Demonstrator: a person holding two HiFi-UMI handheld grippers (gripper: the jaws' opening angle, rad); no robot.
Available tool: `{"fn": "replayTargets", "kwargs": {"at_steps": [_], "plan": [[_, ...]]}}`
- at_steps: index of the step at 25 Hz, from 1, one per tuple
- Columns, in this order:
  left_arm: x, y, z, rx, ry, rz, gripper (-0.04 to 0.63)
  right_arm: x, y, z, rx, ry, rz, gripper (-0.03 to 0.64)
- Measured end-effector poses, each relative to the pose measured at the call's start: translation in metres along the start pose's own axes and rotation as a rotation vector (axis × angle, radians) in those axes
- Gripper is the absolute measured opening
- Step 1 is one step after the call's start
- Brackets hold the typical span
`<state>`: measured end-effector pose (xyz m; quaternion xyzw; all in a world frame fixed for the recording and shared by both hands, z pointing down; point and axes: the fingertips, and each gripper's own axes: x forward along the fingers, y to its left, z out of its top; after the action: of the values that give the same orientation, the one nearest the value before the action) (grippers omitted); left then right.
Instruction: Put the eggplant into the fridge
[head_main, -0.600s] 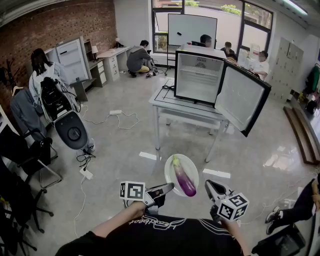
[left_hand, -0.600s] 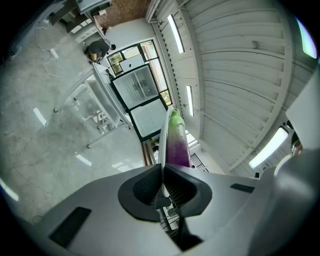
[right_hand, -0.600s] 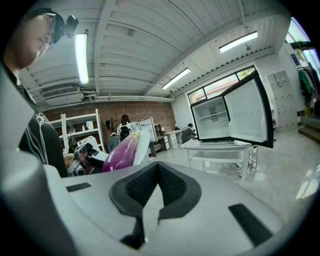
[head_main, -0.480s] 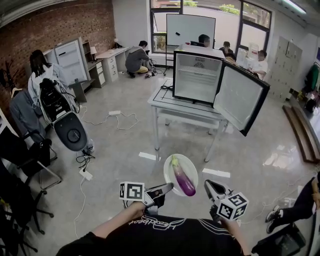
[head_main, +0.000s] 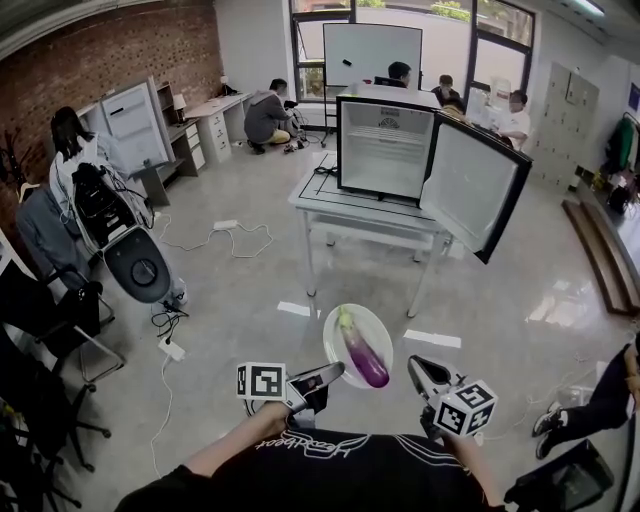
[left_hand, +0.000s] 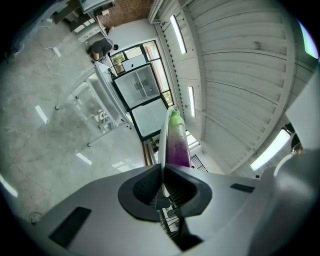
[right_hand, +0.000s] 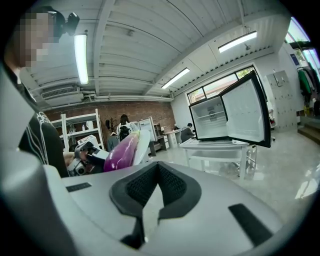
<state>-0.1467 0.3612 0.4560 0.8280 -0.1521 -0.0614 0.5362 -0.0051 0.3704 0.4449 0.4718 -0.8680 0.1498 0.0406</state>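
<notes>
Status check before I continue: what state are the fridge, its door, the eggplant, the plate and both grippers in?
fridge: stands on the table, shelves look bare.
fridge door: swung wide open.
eggplant: lying on the plate, not in the fridge yet.
plate: held off the floor by its rim.
left gripper: shut on the plate's rim.
right gripper: shut, empty.

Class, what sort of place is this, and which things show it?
Likely an office-like lab, not a kitchen: the open fridge sits on a table, cables trail over the floor, a whiteboard stands by the windows.
</notes>
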Motion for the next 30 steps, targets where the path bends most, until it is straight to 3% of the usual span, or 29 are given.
{"fn": "replayTargets", "kwargs": {"at_steps": [19,30], "plan": [[0.057,-0.017,-0.007,0.012,-0.027,0.037,0.025,-0.024,-0.051,0.02,-0.025,-0.023,0.051,0.005],[0.106,-0.019,-0.052,-0.022,-0.014,0.025,0.025,-0.071,-0.09,0.011,-0.03,-0.041,-0.003,0.006]]}}
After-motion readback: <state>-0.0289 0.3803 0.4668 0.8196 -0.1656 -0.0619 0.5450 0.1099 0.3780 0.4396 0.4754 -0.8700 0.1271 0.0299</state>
